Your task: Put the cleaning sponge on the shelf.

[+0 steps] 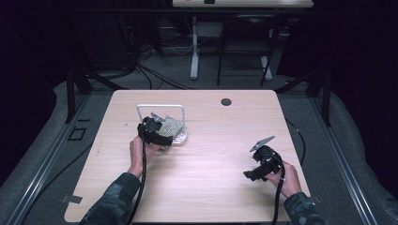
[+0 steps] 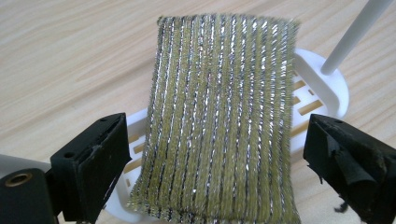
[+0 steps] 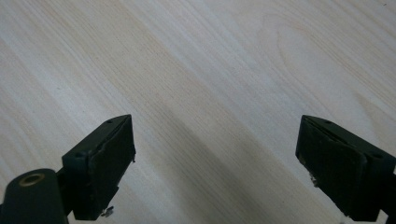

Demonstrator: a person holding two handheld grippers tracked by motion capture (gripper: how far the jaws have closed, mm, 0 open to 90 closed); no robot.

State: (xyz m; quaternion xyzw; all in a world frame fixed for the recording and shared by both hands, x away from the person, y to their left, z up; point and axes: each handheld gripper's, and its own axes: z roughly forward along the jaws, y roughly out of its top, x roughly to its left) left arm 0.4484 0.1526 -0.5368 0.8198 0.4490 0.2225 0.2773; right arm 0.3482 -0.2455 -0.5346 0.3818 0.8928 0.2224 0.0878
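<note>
A gold and silver striped scouring pad [image 2: 219, 121] rests on a white slotted holder [image 2: 327, 88] that has a white hoop handle [image 1: 159, 107]. The holder sits on the left half of the wooden table [image 1: 211, 187]. My left gripper [image 1: 167, 132] is right at the pad [image 1: 172, 125]. In the left gripper view its jaws stand on either side of the pad with a small gap on each side, so the left gripper [image 2: 217, 128] is open. My right gripper [image 1: 251, 174] hovers near the table's front right. The right gripper [image 3: 215, 135] is open with only bare wood between its jaws.
A small dark round hole [image 1: 226, 101] marks the table's far edge. Beyond the table are white desk legs [image 1: 194, 56], black frame posts and cables on grey floor. Both forearms come in from the near edge.
</note>
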